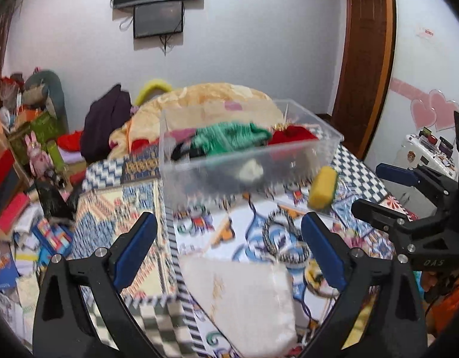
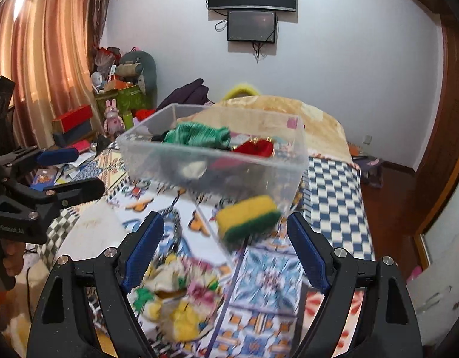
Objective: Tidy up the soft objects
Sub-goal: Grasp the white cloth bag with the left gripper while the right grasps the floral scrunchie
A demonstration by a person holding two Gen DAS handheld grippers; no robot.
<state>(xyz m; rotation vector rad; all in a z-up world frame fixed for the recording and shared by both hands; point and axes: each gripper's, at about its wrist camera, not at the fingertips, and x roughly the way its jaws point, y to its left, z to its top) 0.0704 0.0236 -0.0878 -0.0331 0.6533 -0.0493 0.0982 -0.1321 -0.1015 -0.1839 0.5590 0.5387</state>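
Observation:
A clear plastic bin point(image 1: 319, 149) point(image 2: 289, 161) stands on the patterned bedspread, holding a green knit item point(image 1: 229, 137) point(image 2: 199, 134), a red item point(image 1: 292, 135) point(image 2: 256, 147) and dark and white pieces. A yellow-and-green sponge point(image 1: 322, 188) point(image 2: 247, 216) lies just in front of the bin. A cream cloth point(image 1: 244, 298) lies below my open, empty left gripper point(image 1: 229, 250). A floral yellow cloth point(image 2: 178, 292) lies under my open, empty right gripper point(image 2: 226, 253). The right gripper also shows in the left wrist view point(image 1: 375, 191), the left gripper in the right wrist view point(image 2: 71, 173).
A folded peach quilt point(image 1: 217, 98) and dark purple clothing point(image 1: 105, 122) lie behind the bin. Boxes, toys and books point(image 1: 35, 179) crowd the floor and shelf left of the bed. A white cabinet point(image 1: 423, 158) stands at right. Curtains point(image 2: 50, 44) hang at left.

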